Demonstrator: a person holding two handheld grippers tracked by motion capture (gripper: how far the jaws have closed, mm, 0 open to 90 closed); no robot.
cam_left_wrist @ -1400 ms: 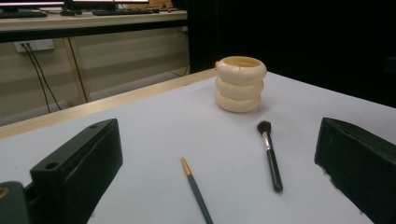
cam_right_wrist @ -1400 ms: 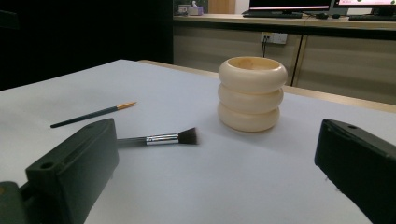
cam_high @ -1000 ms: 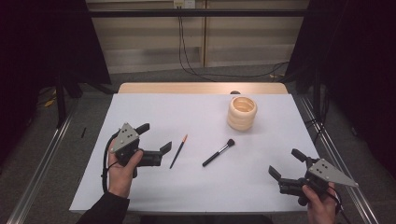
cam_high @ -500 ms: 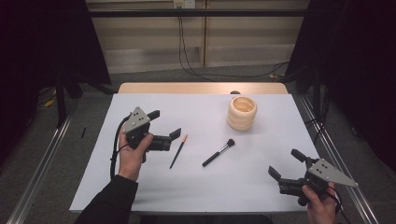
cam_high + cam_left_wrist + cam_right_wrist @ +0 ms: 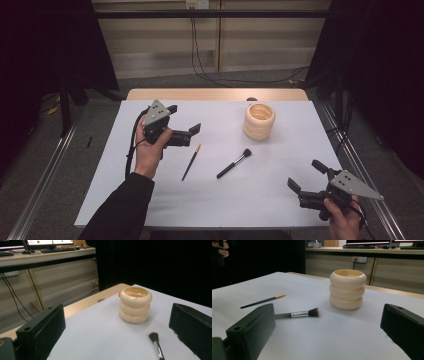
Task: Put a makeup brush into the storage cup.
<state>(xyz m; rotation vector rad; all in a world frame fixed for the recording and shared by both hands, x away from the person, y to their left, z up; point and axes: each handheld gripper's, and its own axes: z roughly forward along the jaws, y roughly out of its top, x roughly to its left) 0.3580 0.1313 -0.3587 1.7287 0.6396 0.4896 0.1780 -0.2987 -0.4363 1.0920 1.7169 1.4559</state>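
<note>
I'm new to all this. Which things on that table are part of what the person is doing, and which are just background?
In the job:
left gripper, open, nearest the thin brush
makeup brush
cream ringed holder
right gripper, open, held low

Just around:
white table
cables on the floor

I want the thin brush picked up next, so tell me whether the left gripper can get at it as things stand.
Probably yes. The left gripper hovers with open jaws just beside the thin brush, which lies alone on the white table; the makeup brush lies apart from it, so nothing blocks the way.
</note>
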